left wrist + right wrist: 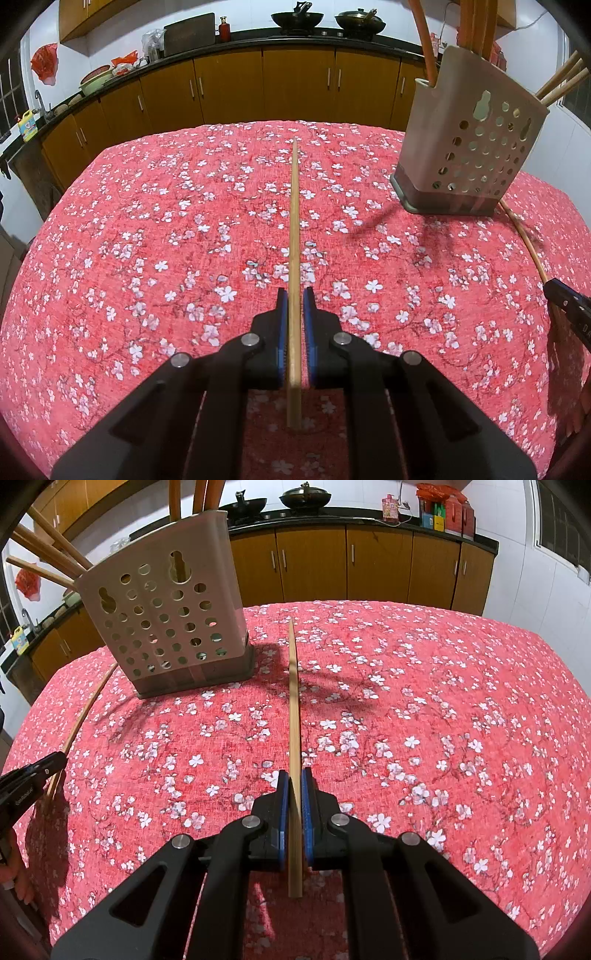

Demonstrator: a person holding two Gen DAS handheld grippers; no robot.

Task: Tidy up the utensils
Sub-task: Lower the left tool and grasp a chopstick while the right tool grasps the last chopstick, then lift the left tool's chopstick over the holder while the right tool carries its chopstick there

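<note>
My left gripper [294, 295] is shut on a wooden chopstick [294, 229] that points forward over the red floral tablecloth [147, 240]. My right gripper [294, 777] is shut on a second wooden chopstick [293, 701], also pointing forward. A beige perforated utensil holder [469, 147] stands on the table between them, right of the left gripper and left of the right gripper [166, 609]. Several chopsticks and orange handles stick out of its top. In the left wrist view the right gripper's tip [569, 302] shows with its chopstick [524, 236].
In the right wrist view the left gripper's tip [33, 775] and its chopstick [85, 709] show at the left. Yellow-brown cabinets [258, 85] and a black counter with woks [297, 18] lie beyond the table's far edge.
</note>
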